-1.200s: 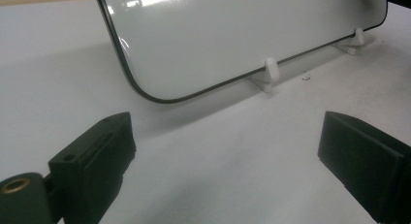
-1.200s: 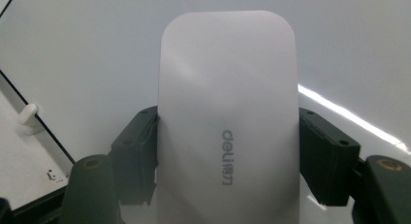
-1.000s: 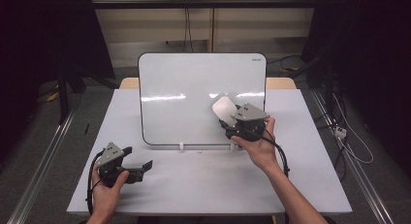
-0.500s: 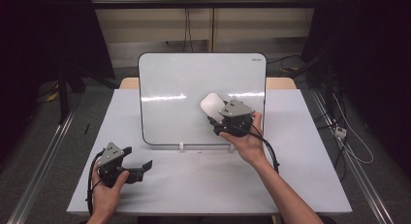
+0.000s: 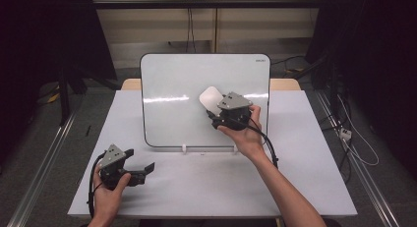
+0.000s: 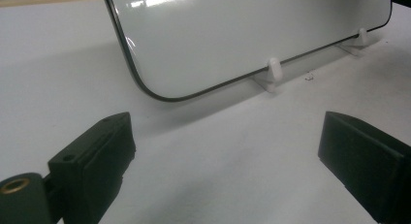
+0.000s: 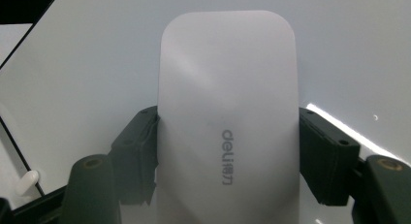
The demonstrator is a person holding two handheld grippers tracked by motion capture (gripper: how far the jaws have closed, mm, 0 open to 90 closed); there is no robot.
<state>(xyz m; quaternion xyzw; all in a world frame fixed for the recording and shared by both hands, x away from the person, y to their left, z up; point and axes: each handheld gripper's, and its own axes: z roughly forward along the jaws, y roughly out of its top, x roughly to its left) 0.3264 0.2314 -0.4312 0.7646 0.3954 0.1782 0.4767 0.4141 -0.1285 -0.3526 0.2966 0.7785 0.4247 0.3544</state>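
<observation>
A whiteboard (image 5: 177, 89) with a dark rim leans upright on small white feet at the back of the table. My right gripper (image 5: 212, 108) is shut on a white eraser (image 5: 210, 99) and holds it flat against the board's face, right of centre. In the right gripper view the eraser (image 7: 228, 122) sits between the two black jaws, grey lettering on its back. My left gripper (image 5: 140, 160) rests near the table's front left corner, jaws wide open with nothing between them; in the left gripper view (image 6: 225, 156) the whiteboard's (image 6: 232, 35) lower corner lies ahead.
The white table (image 5: 305, 153) stretches to the right and front of the board. White feet (image 6: 272, 72) hold the board's bottom edge. Cables (image 5: 354, 138) and metal rails lie on the floor at both sides. A dark curtain stands behind.
My right gripper has slid the eraser leftward and slightly up across the whiteboard. The left gripper has stayed where it was.
</observation>
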